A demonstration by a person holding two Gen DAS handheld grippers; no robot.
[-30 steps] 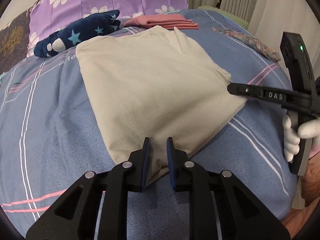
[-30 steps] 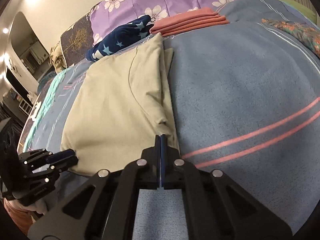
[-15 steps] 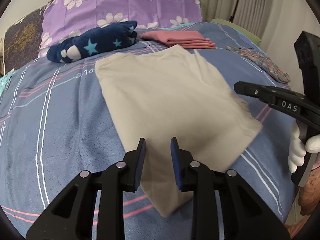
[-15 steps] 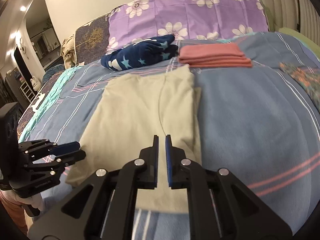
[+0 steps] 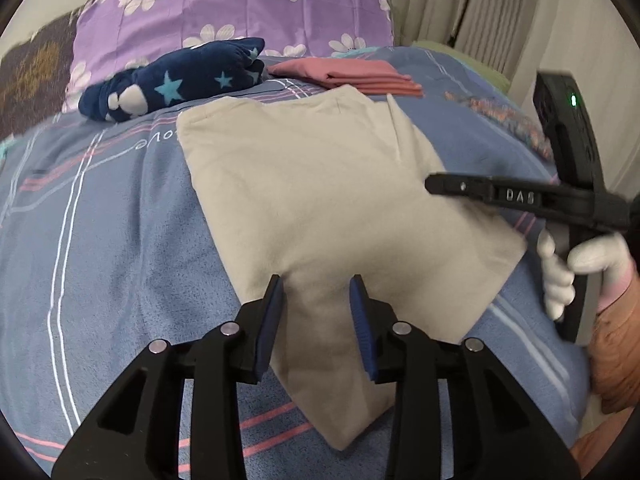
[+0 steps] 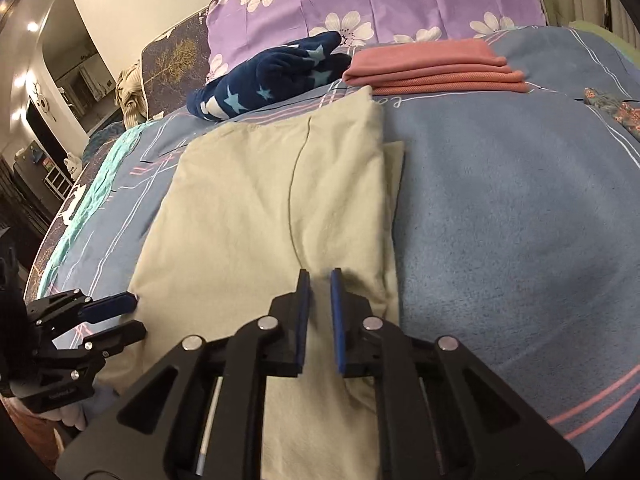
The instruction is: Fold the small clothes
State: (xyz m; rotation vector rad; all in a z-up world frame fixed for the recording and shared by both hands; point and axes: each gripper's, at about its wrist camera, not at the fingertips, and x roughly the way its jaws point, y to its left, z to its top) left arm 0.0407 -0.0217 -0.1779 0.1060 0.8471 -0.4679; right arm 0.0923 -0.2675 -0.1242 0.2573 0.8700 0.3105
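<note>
Blue striped bedding [image 5: 100, 240] covers the bed on which everything lies, with a purple flowered pillow [image 5: 240, 4] at its head. At the far end sits a neat stack of pink folded cloth [image 6: 436, 68], which looks like work already finished, and beside it a navy star-patterned piece [image 6: 276, 72] lies rumpled and seems not yet folded.

Nearer, the beige garment [image 5: 320, 200] lies flat on the bed, already brought into a narrower oblong; in the right wrist view a folded-over layer shows as a seam down its middle, and a strip of the under layer peeks out along its right edge. It probably needs at least one more fold, end to end, before it can join the stack, though how many layers it has is hard to read from here.

Both claws hover over the garment's near end and hold nothing. The left claw [image 5: 318, 312] has just been opening, and its jaws stand moderately apart with only cloth visible below them. The right claw [image 6: 319, 308] is parted by a narrow gap, empty too.
</note>
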